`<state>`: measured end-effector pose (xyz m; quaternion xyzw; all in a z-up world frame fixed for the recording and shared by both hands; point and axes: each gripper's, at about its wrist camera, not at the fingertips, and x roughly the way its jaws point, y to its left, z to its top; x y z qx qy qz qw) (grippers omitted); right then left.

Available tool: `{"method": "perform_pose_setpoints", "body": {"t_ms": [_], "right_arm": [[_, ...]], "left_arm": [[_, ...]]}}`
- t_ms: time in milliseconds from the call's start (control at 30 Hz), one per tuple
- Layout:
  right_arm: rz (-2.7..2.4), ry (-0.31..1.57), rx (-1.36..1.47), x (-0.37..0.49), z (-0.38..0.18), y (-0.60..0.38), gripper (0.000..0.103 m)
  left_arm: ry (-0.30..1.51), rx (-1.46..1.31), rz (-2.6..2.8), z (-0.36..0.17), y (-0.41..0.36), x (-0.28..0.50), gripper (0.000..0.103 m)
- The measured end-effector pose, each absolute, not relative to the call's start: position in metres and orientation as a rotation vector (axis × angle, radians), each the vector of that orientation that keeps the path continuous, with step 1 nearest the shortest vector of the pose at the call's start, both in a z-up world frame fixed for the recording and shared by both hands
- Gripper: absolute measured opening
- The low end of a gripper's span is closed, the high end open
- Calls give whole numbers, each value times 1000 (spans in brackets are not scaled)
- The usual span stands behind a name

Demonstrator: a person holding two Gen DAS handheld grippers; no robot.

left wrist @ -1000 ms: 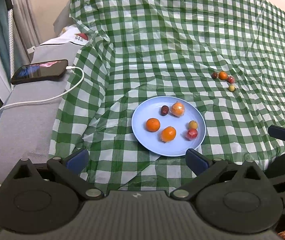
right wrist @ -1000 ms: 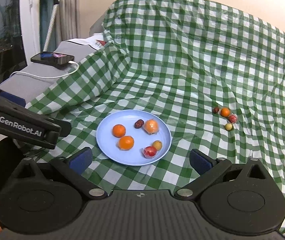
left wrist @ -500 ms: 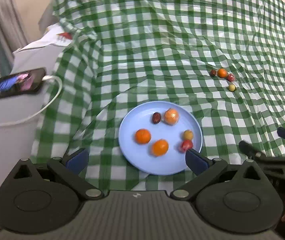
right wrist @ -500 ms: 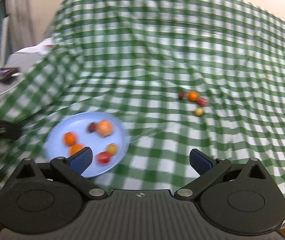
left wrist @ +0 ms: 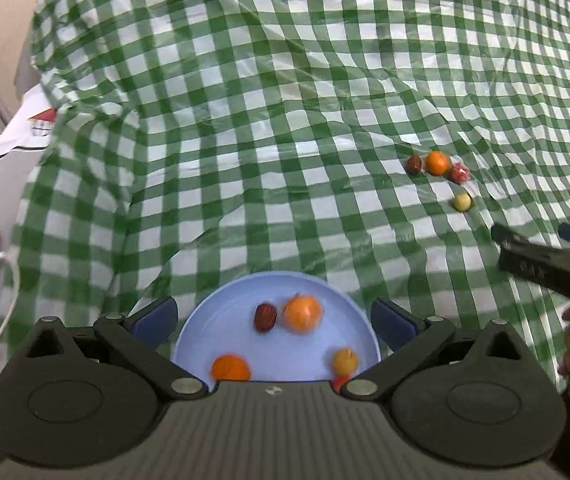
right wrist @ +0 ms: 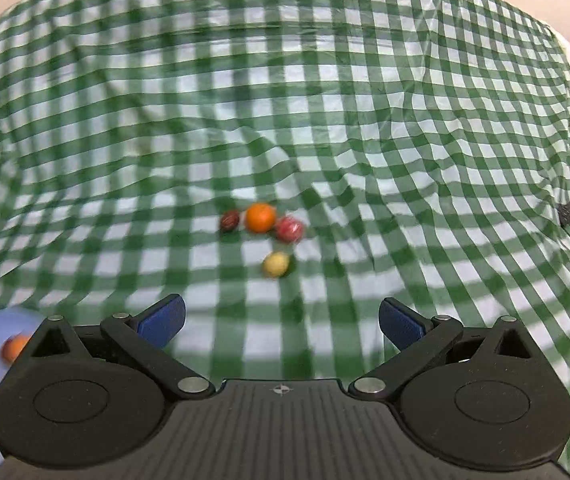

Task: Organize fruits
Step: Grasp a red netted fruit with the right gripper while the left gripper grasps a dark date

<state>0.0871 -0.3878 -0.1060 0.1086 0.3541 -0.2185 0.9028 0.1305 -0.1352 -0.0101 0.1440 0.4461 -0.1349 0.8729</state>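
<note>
We held both tongs agape: left tongs (left wrist: 272, 320) over the plate (left wrist: 225, 312) of fruit, right tongs (right wrist: 281, 320) facing four loose fruits (right wrist: 260, 218) on the checked cloth (right wrist: 365, 120).

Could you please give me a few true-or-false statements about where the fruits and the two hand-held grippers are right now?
1. Four small fruits lie loose on the checked cloth, off the blue plate. True.
2. The right hand-held gripper is shut on the yellow fruit. False: its jaws stand wide open and empty, with that fruit ahead of them on the cloth.
3. The orange fruit sits between a dark red fruit and a red fruit. True.
4. The blue plate is empty. False: several fruits lie on it.
5. The left hand-held gripper is open over the plate. True.
</note>
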Motion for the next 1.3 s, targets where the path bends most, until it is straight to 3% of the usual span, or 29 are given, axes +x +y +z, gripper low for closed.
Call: {"method": "perform_pose_setpoints", "body": {"t_ms": [133, 233, 300, 467, 567, 867, 1000, 1167, 1267, 1300], "right_arm": [[-473, 729, 188, 130, -133, -419, 102], [-462, 750, 159, 159, -155, -436, 94], [-429, 758, 157, 173, -168, -445, 73], [-373, 761, 162, 200, -189, -457, 63], [-327, 782, 156, 216, -199, -458, 31], [-694, 659, 434, 113, -172, -471, 31], [-686, 591, 431, 108, -180, -481, 31], [-650, 580, 477, 105, -186, -488, 31], [-643, 578, 494, 108, -189, -492, 31], [-639, 581, 497, 108, -190, -493, 31]], "left_arm": [[951, 297, -282, -23, -155, 158, 103], [958, 312, -287, -35, -171, 177, 103], [961, 321, -291, -42, -181, 189, 103], [954, 327, -306, -56, -204, 215, 103], [946, 329, -320, -62, -219, 228, 103], [920, 382, -473, -97, -301, 274, 103], [915, 456, -561, -124, -338, 293, 82], [922, 540, -683, -148, -366, 304, 81], [931, 531, -722, -157, -375, 309, 69], [930, 509, -742, -155, -375, 310, 48]]}}
